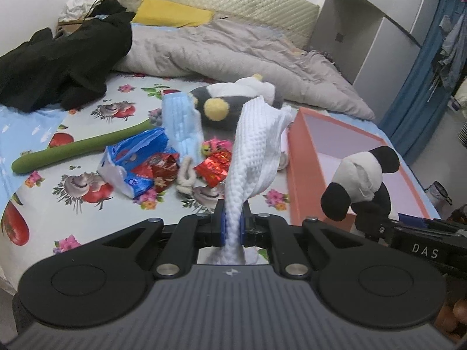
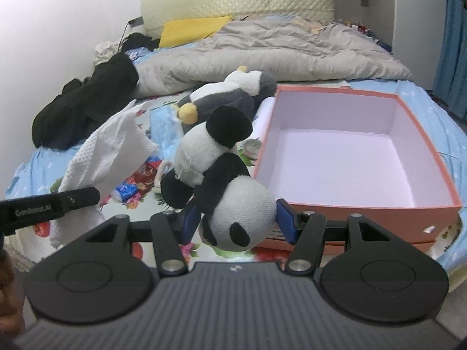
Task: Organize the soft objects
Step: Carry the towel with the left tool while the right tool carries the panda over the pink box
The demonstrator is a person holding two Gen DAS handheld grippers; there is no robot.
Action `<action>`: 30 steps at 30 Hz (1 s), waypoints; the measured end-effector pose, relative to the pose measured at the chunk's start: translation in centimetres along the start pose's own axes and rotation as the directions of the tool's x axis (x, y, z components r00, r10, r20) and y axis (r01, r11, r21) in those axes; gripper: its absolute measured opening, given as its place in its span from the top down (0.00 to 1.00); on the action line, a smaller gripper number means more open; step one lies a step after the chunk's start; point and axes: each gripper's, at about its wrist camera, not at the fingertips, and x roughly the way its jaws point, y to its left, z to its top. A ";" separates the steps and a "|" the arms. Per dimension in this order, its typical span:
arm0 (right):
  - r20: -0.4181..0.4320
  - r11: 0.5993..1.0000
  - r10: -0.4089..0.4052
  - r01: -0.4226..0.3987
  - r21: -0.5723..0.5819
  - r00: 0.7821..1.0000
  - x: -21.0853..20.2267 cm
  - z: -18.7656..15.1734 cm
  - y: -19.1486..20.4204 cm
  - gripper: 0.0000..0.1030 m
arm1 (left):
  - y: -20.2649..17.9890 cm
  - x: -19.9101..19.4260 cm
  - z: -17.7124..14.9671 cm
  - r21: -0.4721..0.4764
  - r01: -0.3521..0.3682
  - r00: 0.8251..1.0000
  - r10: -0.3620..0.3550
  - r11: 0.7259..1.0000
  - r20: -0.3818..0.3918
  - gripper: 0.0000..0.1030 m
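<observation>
My left gripper [image 1: 232, 227] is shut on a white waffle-weave cloth [image 1: 256, 145], which stands up from the jaws above the bed. My right gripper [image 2: 238, 223] is shut on a panda plush [image 2: 233, 201], its blue pads pressed to the round white head while the body sticks up and away. The same panda plush [image 1: 360, 179] shows at the right of the left wrist view, in front of an open salmon box [image 1: 303, 157]. In the right wrist view the salmon box [image 2: 350, 204] lies just right of the panda, empty inside. The white cloth [image 2: 108, 151] hangs left, above the left gripper's finger [image 2: 73, 201].
A penguin plush [image 1: 230, 99] lies mid-bed behind the cloth. A green tube cushion [image 1: 81, 148], blue plastic bag [image 1: 131, 160], face mask pack [image 1: 181, 122] and red packets [image 1: 216, 166] litter the floral sheet. Black clothing [image 1: 64, 61], grey quilt [image 1: 233, 49] and yellow pillow [image 1: 172, 13] lie farther back.
</observation>
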 end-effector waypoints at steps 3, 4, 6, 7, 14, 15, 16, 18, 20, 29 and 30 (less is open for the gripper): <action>0.015 1.000 -0.020 0.020 0.012 1.000 -1.2 0.1 -1.1 0.42 | -1.2 -0.5 0.0 0.014 0.018 1.000 -0.018 1.000 0.005 0.90; 0.018 0.999 -0.027 0.027 0.017 0.999 -1.5 0.1 -1.5 0.42 | -1.6 -0.6 0.1 0.020 0.026 1.000 -0.026 0.999 0.006 0.90; 0.026 0.999 -0.036 0.035 0.029 0.999 -2.4 0.1 -2.4 0.42 | -2.6 -0.8 0.1 0.034 0.042 0.999 -0.043 0.999 0.008 0.90; 0.031 0.999 -0.042 0.041 0.032 0.999 -2.8 0.0 -2.8 0.42 | -3.2 -0.9 0.2 0.040 0.052 0.999 -0.052 0.998 0.009 0.90; 0.054 0.993 -0.082 0.077 0.088 0.995 -4.7 -0.2 -5.9 0.42 | -8.0 -0.4 0.8 0.106 0.115 0.993 -0.116 0.988 0.004 0.90; 0.054 0.991 -0.089 0.083 0.100 0.995 -4.8 -0.2 -6.4 0.42 | -8.6 -0.2 1.0 0.115 0.121 0.993 -0.122 0.986 0.000 0.90; 0.054 0.990 -0.094 0.087 0.113 0.994 -4.9 -0.2 -6.9 0.42 | -9.3 0.1 1.1 0.123 0.129 0.992 -0.129 0.984 -0.005 0.90; 0.053 0.986 -0.111 0.103 0.131 0.992 -4.9 -0.2 -8.0 0.42 | -10.8 0.9 1.3 0.139 0.145 0.989 -0.144 0.980 -0.019 0.90; 0.054 0.983 -0.125 0.116 0.144 0.991 -4.7 -0.1 -9.0 0.42 | -12.1 1.8 1.5 0.152 0.153 0.988 -0.149 0.977 -0.034 0.90; 0.040 0.967 -0.161 0.150 0.204 0.986 -2.0 1.3 -14.1 0.42 | -16.7 7.2 3.4 0.184 0.175 0.982 -0.157 0.967 -0.107 0.90; 0.040 0.966 -0.163 0.152 0.209 0.986 -1.7 1.5 -14.6 0.42 | -17.1 7.9 3.7 0.191 0.176 0.981 -0.156 0.966 -0.114 0.90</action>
